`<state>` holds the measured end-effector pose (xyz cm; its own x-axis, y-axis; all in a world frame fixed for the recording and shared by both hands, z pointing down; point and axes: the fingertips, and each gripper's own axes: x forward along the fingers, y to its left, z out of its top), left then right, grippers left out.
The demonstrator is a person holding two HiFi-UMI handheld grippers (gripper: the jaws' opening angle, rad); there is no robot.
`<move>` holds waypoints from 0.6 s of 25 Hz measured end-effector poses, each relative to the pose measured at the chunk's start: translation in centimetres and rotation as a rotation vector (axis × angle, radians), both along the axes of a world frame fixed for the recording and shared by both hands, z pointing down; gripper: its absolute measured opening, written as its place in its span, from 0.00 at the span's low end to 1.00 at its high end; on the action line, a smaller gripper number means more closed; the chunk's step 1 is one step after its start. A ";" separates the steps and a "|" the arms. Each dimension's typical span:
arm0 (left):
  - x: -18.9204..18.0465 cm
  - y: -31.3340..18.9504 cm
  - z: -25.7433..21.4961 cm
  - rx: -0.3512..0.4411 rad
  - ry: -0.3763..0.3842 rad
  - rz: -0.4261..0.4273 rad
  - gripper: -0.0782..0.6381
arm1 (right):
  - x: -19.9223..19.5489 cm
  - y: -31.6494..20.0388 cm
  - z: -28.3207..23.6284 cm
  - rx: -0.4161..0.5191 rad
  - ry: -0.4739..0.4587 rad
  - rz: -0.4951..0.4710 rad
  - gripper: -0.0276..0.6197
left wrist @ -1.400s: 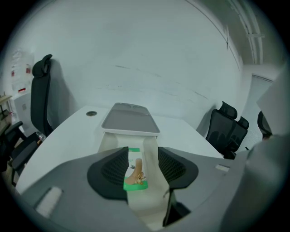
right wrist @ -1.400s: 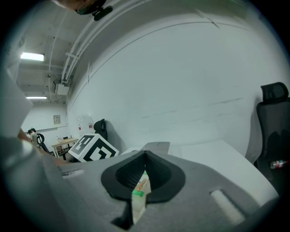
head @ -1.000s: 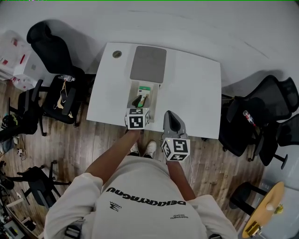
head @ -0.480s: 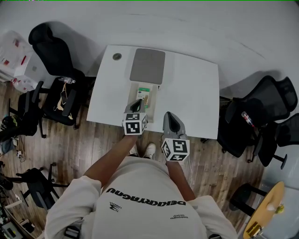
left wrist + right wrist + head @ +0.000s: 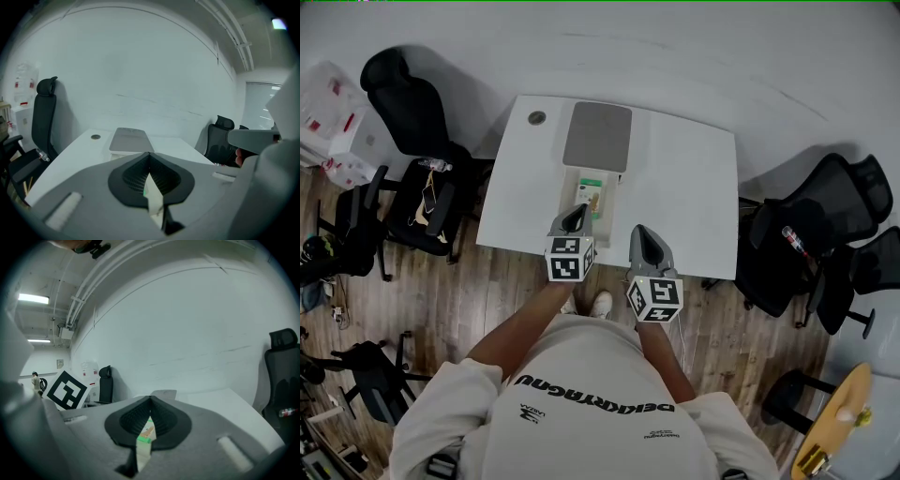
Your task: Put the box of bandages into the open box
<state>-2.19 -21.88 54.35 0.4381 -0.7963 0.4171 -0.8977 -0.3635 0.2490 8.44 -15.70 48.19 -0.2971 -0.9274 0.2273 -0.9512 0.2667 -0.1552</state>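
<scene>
The box of bandages (image 5: 592, 195) lies inside the open box (image 5: 568, 186), just beyond the closed, empty left tool (image 5: 575, 217) and closed right tool (image 5: 644, 238).

white table (image 5: 694, 187), grey lid (image 5: 597, 136), green-and-white box of bandages (image 5: 592, 195)

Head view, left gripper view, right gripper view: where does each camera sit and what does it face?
Head view: on the person's head, facing steeply down on the white table; arms, left gripper and right gripper show.
Left gripper view: on that gripper, facing the open box; its shut jaws show.
Right gripper view: likewise, its shut jaws show.
All three share the open box.
</scene>
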 end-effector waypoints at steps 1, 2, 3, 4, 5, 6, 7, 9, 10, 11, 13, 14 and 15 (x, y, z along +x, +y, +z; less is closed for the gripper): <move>-0.2 0.1 -0.1 0.007 0.003 -0.001 0.10 | -0.1 -0.1 -0.1 0.000 0.003 0.001 0.04; -0.3 0.2 -0.2 0.015 0.005 -0.001 0.10 | -0.1 -0.1 -0.2 0.000 0.005 0.001 0.04; -0.3 0.3 -0.3 0.024 0.007 0.000 0.10 | -0.2 -0.2 -0.2 0.001 0.004 0.001 0.04; -0.4 0.4 -0.4 0.030 0.010 0.002 0.10 | -0.1 -0.2 -0.3 0.002 0.005 -0.001 0.04; -0.4 0.5 -0.4 0.032 0.012 0.004 0.10 | -0.1 -0.2 -0.3 0.002 0.006 -0.002 0.04; -0.3 0.7 -0.4 0.031 0.015 0.008 0.10 | -0.2 -0.2 -0.3 0.002 0.008 -0.003 0.04; -0.3 0.9 -0.3 0.027 0.018 0.015 0.10 | -0.2 -0.3 -0.2 0.001 0.008 -0.004 0.04; -0.2 1.3 -0.3 0.027 0.025 0.029 0.10 | -0.2 -0.3 -0.3 0.002 0.008 -0.005 0.04; -0.1 1.5 -0.5 0.034 0.027 0.036 0.10 | -0.3 -0.3 -0.3 0.003 0.008 -0.006 0.04; -0.1 1.6 -0.6 0.043 0.028 0.041 0.10 | -0.4 -0.2 -0.4 0.005 0.008 -0.008 0.04; -0.1 1.9 -1.1 0.065 0.030 0.049 0.10 | -0.6 -0.2 -0.4 0.008 0.006 -0.012 0.04; -0.1 2.1 -1.3 0.076 0.033 0.054 0.10 | -0.7 -0.1 -0.5 0.008 0.006 -0.015 0.04; 0.0 2.2 -1.6 0.085 0.036 0.059 0.10 | -0.7 -0.1 -0.5 0.010 0.006 -0.017 0.04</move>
<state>-2.19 -19.65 52.80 0.4987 -0.8005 0.3324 -0.8652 -0.4367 0.2466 7.71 -15.83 47.65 -0.3120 -0.9243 0.2198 -0.9473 0.2848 -0.1469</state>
